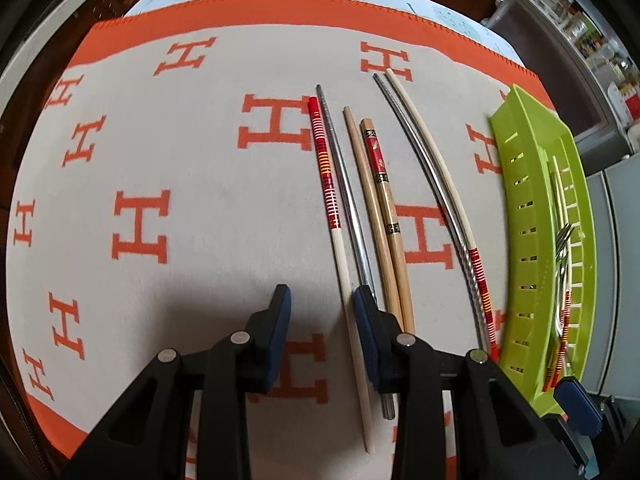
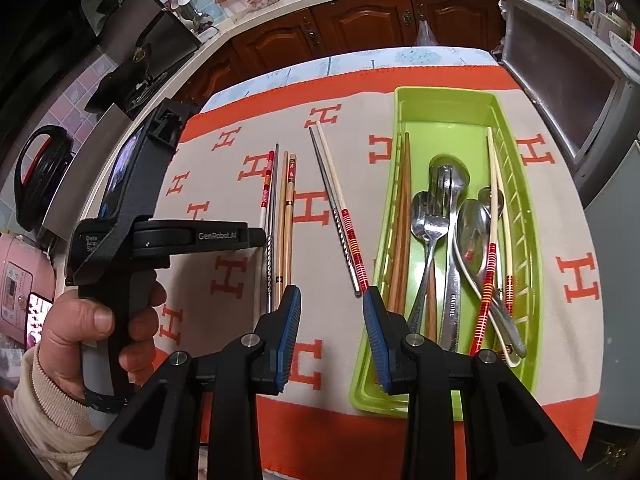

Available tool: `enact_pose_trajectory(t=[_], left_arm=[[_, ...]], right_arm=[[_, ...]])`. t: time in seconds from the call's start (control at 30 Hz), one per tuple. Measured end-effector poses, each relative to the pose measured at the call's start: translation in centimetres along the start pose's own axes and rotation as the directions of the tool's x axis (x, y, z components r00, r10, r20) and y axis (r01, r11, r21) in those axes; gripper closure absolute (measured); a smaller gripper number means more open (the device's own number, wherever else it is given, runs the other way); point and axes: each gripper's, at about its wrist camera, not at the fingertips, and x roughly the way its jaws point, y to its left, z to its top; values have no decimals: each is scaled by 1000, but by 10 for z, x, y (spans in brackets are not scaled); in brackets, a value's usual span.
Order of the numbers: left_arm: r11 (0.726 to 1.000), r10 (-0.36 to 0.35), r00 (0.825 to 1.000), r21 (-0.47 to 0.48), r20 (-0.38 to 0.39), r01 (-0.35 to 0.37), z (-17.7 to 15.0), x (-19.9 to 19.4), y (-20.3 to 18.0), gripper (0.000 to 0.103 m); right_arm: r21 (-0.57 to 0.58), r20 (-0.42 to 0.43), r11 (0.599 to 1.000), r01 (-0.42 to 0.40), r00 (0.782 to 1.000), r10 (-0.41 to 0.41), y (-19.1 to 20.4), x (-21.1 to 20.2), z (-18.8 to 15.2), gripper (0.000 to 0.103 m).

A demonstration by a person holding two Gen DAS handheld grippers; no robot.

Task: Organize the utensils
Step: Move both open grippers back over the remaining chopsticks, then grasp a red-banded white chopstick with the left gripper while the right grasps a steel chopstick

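Several chopsticks lie side by side on the cloth: a red-banded white chopstick [image 1: 326, 184], a steel chopstick [image 1: 345, 192], two wooden chopsticks [image 1: 378, 208], and a steel and cream pair [image 1: 432, 184]. My left gripper [image 1: 322, 300] points down over their near ends, open. The white chopstick's bare end runs just inside its right finger, untouched. To the right, the green tray [image 2: 444, 104] holds spoons and forks [image 2: 448, 216] and more chopsticks [image 2: 490, 272]. My right gripper [image 2: 331, 300] hovers open by the tray's near left edge, with only cloth between its fingers.
An orange-bordered cloth [image 2: 560, 208] with an H pattern covers the table. A hand [image 2: 100, 320] holds the left gripper's handle at the left. Wooden cabinets [image 2: 360, 28] and a cluttered counter lie beyond the far table edge, and a pink appliance [image 2: 20, 280] stands at the far left.
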Motion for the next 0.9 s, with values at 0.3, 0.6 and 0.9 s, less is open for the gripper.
enact_pose_trajectory(t=[0.3,0.6,0.9], left_arm=[[1000,-24,999,8,28,24,1,-1,9,100],[997,-58,998,-58,22,60,-17,-6,65,100],[990,-111,993,-87,25,113,-18,-2,81,99]], right_arm=[[-13,-26,1000,-27,999,27,12,11,6,70],[-45,-86,994,-103,991,99,47,48,43,70],[12,-243,993,-117,963,116,71,115,82,75]])
